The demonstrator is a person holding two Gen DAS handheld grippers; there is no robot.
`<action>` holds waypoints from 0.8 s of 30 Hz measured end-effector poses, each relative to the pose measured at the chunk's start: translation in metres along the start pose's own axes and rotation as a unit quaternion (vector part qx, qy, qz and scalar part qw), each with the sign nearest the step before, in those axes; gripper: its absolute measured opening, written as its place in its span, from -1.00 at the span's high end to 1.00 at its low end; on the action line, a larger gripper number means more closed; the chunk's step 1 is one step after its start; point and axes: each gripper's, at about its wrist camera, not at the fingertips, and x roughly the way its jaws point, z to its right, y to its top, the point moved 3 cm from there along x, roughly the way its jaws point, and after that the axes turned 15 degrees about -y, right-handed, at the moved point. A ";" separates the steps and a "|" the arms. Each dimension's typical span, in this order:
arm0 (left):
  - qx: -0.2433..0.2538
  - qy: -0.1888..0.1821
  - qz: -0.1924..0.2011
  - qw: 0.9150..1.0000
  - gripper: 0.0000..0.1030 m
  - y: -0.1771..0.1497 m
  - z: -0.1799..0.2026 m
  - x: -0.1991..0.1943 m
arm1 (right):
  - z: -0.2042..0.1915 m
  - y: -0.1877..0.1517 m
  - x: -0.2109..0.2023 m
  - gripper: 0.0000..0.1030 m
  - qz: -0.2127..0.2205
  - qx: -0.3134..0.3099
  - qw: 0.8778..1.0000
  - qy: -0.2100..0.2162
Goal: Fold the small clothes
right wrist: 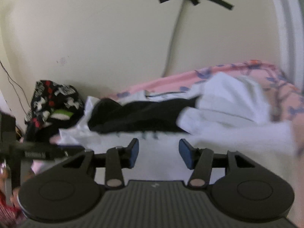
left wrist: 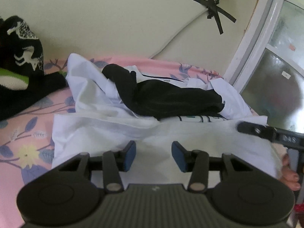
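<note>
A white garment (left wrist: 190, 138) lies flat on the bed under both grippers; it also shows in the right wrist view (right wrist: 157, 163). Behind it lies a heap of white clothes (left wrist: 95, 95) with a black garment (left wrist: 171, 98) on top, also seen in the right wrist view (right wrist: 142, 115). My left gripper (left wrist: 153, 154) is open and empty just above the white garment. My right gripper (right wrist: 158, 154) is open and empty above the same cloth; part of it shows in the left wrist view (left wrist: 266, 133). The right wrist view is blurred.
The bed has a pink floral sheet (left wrist: 24, 144). A black patterned blanket (left wrist: 20, 43) is bunched at the far left, also in the right wrist view (right wrist: 55, 102). A cream wall (left wrist: 114, 19) with black tape and a cable stands behind. A glass door (left wrist: 275, 66) is at the right.
</note>
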 end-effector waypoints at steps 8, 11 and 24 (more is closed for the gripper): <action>0.037 0.021 -0.004 0.999 0.02 -0.004 0.012 0.005 | 0.072 -0.008 0.000 -0.11 0.008 0.175 0.984 -0.015; 0.037 0.019 -0.004 0.999 0.01 -0.004 0.011 0.005 | 0.081 -0.009 -0.004 -0.13 0.023 0.202 0.979 -0.014; 0.033 0.004 -0.006 0.999 -0.10 -0.004 0.010 0.003 | 0.090 -0.010 -0.016 -0.30 0.059 0.233 0.971 0.003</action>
